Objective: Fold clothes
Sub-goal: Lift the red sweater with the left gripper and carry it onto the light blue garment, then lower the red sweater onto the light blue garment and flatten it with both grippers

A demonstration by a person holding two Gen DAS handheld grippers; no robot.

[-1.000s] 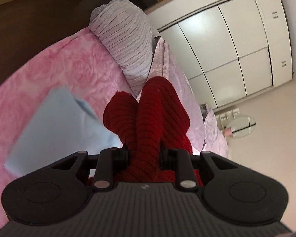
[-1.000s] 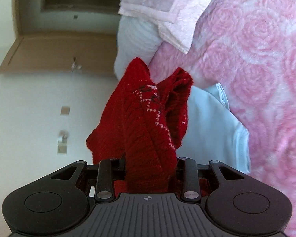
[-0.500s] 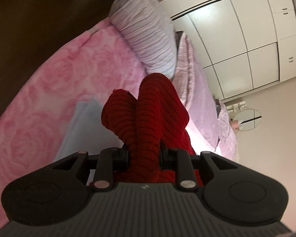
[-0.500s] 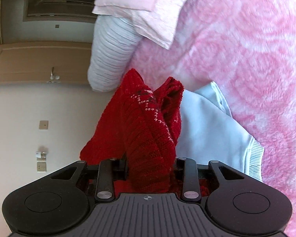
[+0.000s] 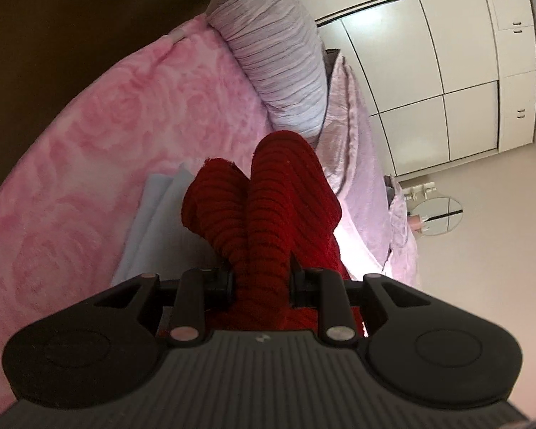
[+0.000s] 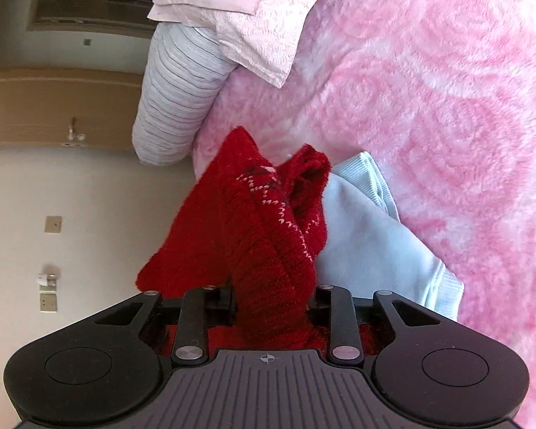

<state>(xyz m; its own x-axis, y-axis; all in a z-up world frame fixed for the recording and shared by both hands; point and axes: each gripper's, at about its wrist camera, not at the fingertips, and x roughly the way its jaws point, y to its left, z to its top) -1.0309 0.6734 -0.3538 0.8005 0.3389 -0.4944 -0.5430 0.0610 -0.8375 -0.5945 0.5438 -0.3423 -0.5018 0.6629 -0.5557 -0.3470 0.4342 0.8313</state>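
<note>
Both your grippers are clamped on the same thing right now. The left gripper (image 5: 261,280) has its jaws pinched on a thick ribbed bunch of the red knit sweater (image 5: 268,207), and the right gripper (image 6: 273,302) has been squeezing in a touch tighter on another wad of it, the part with the little white stitch pattern (image 6: 264,193). Plenty of wool between the jaws on both sides, so neither pair is fully together.

The sweater is up off the bed, hanging between your two grips, right over the folded pale blue garment (image 6: 371,246) lying on the pink rose-pattern blanket (image 6: 446,107).

Handling-wise, I'd guess it's chunky, soft and stretchy. It won't slip much, but it'll sag and droop, and bunched grips like these leave lumpy folds. If it were me I'd take it by the shoulder seams or the hem corners, one layer spread flat.

No baskets or bins anywhere in view, so nothing to report there. Further out you've got the striped grey pillow (image 5: 278,57), a pale pink quilted cover (image 6: 253,18) lying over it, and the white wardrobe doors (image 5: 428,71) beyond the bed.
</note>
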